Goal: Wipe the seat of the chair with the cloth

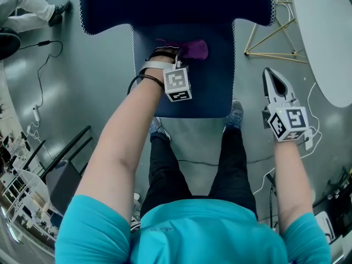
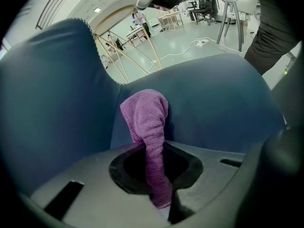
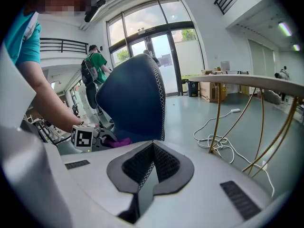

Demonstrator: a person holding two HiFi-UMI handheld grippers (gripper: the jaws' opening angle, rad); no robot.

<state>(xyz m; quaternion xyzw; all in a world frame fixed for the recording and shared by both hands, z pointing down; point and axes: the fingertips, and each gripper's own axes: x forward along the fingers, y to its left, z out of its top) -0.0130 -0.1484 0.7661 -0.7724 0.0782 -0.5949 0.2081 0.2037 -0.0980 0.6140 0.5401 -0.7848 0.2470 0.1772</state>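
We are holding the purple cloth (image 2: 149, 122) in our left gripper (image 2: 159, 186). The jaws are closing on a narrow fold of it, and the loose end is bunching up just past the tips against the dark blue upholstery. From the head view, the cloth (image 1: 193, 49) is lying at the rear of the seat (image 1: 212, 89), just in front of the backrest (image 1: 176, 1). The left gripper (image 1: 165, 53) is reaching over the left half of the seat with its marker cube (image 1: 177, 84) facing up. The front and right parts of the seat are lying bare.

We are keeping our right gripper (image 1: 270, 77) off the chair, out past the seat's right edge and over the grey floor (image 1: 93, 81). In its own view the right gripper (image 3: 147, 175) is showing its jaws pressed together with nothing between them. Beyond them that view is taking in the backrest (image 3: 133, 99), a bit of the cloth (image 3: 118, 141) and the left gripper's cube (image 3: 83, 137).

To the right, a white round table (image 1: 324, 37) is standing on thin gold legs (image 1: 275, 34). A black cable (image 1: 41, 76) is trailing across the floor on the left. We are standing at the front of the seat in black trousers (image 1: 176, 169) and a teal shirt (image 1: 187, 235). In the right gripper view, another person (image 3: 92, 65) in a green top is standing by the glass doors (image 3: 152, 46) in the background
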